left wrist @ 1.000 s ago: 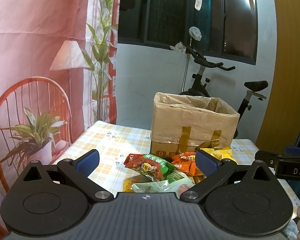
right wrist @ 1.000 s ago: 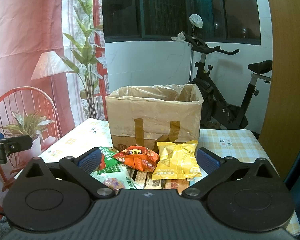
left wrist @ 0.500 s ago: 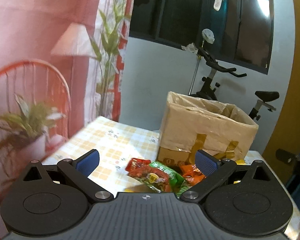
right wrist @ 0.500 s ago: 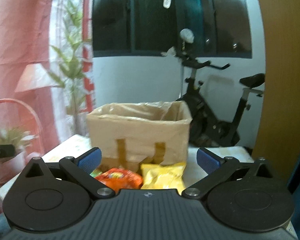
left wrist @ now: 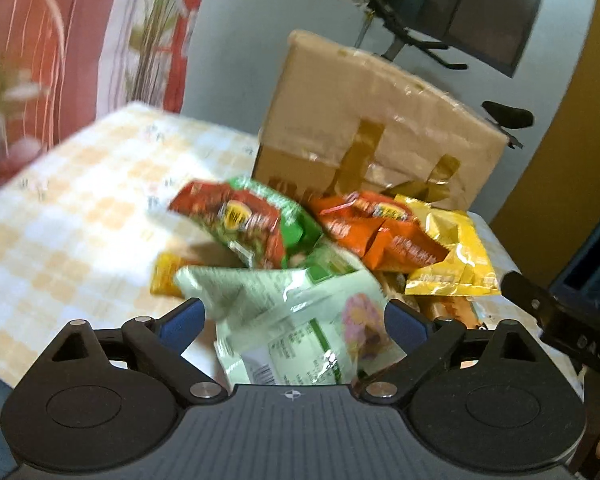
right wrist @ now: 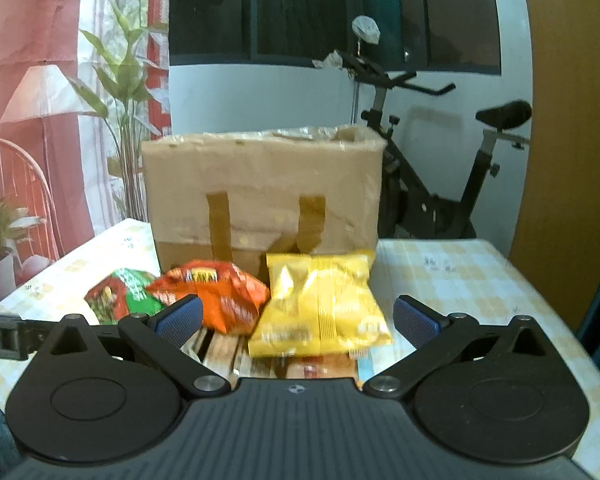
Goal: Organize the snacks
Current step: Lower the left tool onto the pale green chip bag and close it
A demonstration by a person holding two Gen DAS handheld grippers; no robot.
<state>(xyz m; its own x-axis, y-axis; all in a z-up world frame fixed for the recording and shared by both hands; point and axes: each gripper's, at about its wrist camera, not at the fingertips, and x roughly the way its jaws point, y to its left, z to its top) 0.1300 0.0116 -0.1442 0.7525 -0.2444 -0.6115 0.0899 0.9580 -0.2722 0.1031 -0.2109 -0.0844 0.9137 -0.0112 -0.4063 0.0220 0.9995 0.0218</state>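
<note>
A checked tabletop [right wrist: 440,268] carries a taped cardboard box [right wrist: 260,188] at its far side, with the snack pile just in front of it. Nearest the box lie a yellow bag [right wrist: 320,304], an orange bag [right wrist: 216,292] and a red-green bag [left wrist: 248,220], and a pale green packet [left wrist: 296,332] lies closest. The left gripper [left wrist: 294,322] has its fingers spread wide either side of the pale green packet, holding nothing, while the right gripper [right wrist: 296,316] is equally wide open near the yellow bag.

Black grippers, blue-padded fingers [left wrist: 180,322], 2 silver pivot screws [right wrist: 206,383].

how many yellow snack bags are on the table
1: the yellow snack bag lies in front of the cardboard box, right of the orange bag. Others may be buried.
</note>
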